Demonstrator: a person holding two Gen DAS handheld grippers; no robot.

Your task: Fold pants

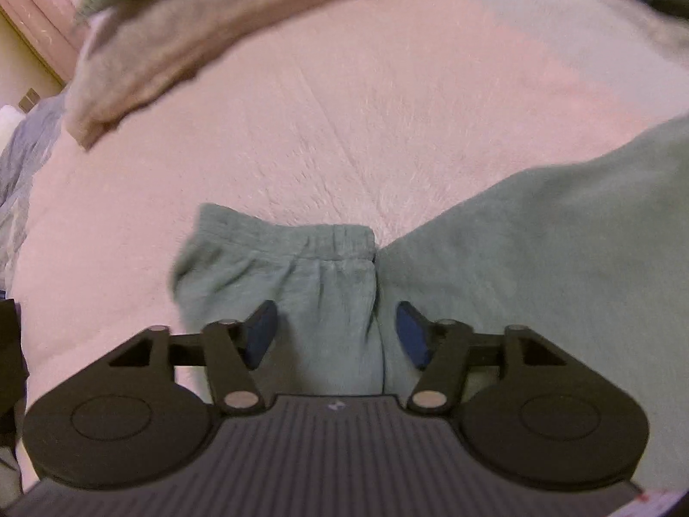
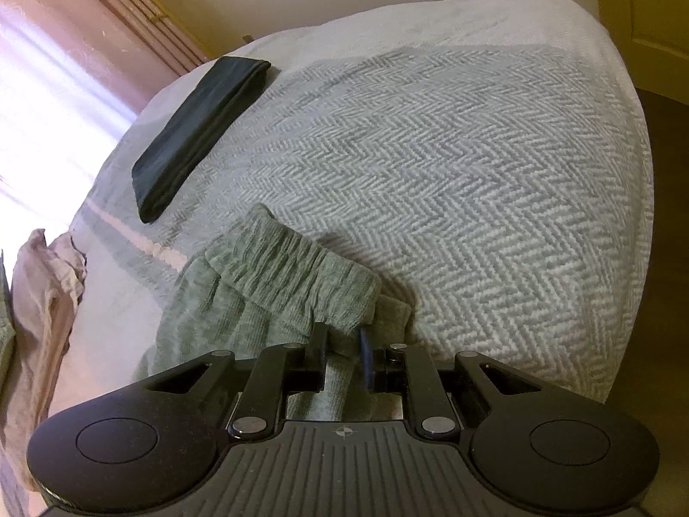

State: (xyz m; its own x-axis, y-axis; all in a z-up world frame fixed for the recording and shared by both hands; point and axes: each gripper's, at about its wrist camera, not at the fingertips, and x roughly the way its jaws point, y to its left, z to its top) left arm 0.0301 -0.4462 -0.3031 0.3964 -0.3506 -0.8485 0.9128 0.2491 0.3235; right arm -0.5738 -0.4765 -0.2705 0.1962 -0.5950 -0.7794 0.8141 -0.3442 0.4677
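The green pants (image 1: 538, 258) lie on the pale bed cover (image 1: 344, 107). In the left wrist view one elastic-edged end (image 1: 280, 241) points away from me. My left gripper (image 1: 338, 336) is open, its blue pads (image 1: 262, 331) wide apart on either side of that bunched end, without pinching it. In the right wrist view my right gripper (image 2: 342, 349) is shut on the green pants (image 2: 241, 327), just under a gathered elastic band (image 2: 293, 275). The cloth is lifted slightly above the herringbone blanket (image 2: 473, 172).
A beige garment (image 1: 172, 34) lies crumpled at the far left of the bed, and shows again as beige cloth (image 2: 43, 301). A dark folded item (image 2: 198, 129) rests near the curtain side. The bed's edge (image 2: 637, 215) drops off at right.
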